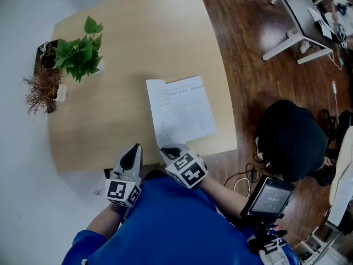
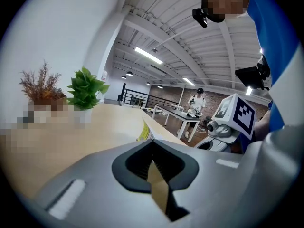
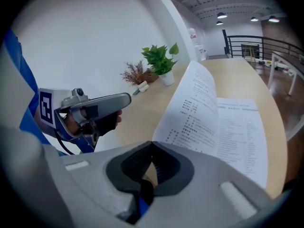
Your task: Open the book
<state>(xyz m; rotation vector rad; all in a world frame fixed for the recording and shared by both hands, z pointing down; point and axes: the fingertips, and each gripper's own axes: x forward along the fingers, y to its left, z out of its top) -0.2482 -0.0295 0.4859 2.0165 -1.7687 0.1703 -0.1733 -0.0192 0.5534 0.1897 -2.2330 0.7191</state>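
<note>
The book (image 1: pixel 182 112) lies open on the wooden table (image 1: pixel 110 120), near its front right part. One white printed leaf (image 3: pixel 199 99) stands curled up at the book's left side, over the flat right-hand page (image 3: pixel 237 127). My left gripper (image 1: pixel 132 150) hovers at the table's front edge, left of the book, jaws together and nothing in them. My right gripper (image 1: pixel 170 150) is just in front of the book's near corner, shut and holding nothing. In the left gripper view the book (image 2: pixel 145 129) shows edge-on ahead of the shut left gripper (image 2: pixel 153 148).
A green potted plant (image 1: pixel 81 54) and a dried brown plant (image 1: pixel 43 90) stand at the table's far left. A person in black (image 1: pixel 289 139) sits right of the table on the wood floor. A white desk (image 1: pixel 300 15) stands at the far right.
</note>
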